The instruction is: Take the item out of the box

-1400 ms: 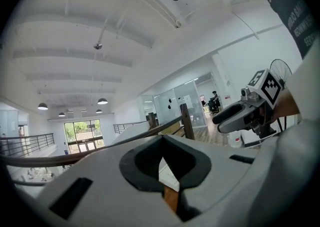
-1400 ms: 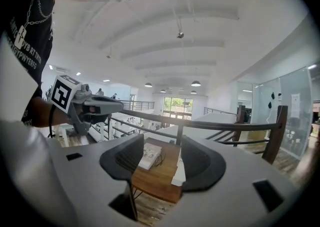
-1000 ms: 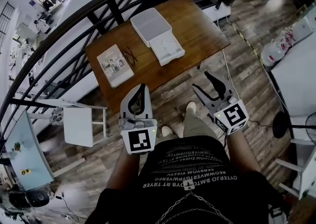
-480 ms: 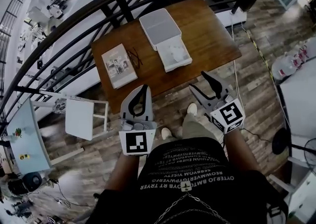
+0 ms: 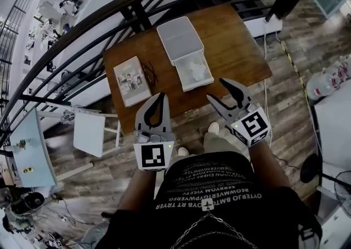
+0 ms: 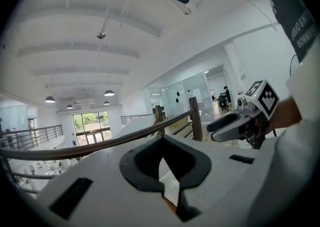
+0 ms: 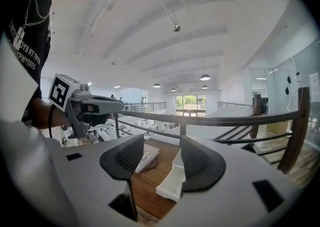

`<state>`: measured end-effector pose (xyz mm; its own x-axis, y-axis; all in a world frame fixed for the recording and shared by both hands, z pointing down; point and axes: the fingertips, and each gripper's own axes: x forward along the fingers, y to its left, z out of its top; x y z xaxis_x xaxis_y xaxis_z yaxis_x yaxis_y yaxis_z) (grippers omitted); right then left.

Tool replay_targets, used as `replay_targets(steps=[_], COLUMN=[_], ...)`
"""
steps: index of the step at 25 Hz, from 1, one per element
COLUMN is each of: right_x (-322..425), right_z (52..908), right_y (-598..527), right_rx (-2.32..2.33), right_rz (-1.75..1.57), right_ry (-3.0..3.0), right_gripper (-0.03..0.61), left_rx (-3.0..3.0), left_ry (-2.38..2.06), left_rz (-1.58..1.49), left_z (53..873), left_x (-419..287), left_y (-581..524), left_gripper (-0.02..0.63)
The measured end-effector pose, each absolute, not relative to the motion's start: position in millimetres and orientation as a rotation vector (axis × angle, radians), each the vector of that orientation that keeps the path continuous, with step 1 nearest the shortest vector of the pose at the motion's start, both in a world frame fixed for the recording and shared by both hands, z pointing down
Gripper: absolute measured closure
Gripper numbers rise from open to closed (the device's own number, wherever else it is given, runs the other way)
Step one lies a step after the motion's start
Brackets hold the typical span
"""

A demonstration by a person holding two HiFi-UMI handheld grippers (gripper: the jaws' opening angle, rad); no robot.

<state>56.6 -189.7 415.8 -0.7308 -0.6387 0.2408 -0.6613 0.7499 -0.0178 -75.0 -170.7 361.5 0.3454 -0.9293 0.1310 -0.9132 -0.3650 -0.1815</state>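
Bright daylight, fisheye edges, dark vignette

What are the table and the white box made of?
Table: looks like wood, brown with streaky grain and a soft sheen. Box: smooth matte white with thin walls, probably plastic or card; I can't tell which.

A white box [image 5: 204, 80] is being shown on a brown wood-grain table [image 5: 241, 45]. Black-and-white square markers are being carried by the grey left gripper [image 5: 161, 97] and right gripper [image 5: 216, 90].
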Motion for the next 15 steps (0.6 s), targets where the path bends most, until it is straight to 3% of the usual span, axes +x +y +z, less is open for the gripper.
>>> replay_targets(steps=[15], right_x=[87.1], right_z=[418.8], right_y=[-234.1], right_rx=[0.821], right_rz=[0.147], right_ry=[-2.808], right_gripper=[0.364], left_rx=[-2.441], left_ry=[1.786], left_rz=[-0.276], left_z=[343.3], left_x=[-6.0], left_y=[-238.7], left_gripper=[0.607])
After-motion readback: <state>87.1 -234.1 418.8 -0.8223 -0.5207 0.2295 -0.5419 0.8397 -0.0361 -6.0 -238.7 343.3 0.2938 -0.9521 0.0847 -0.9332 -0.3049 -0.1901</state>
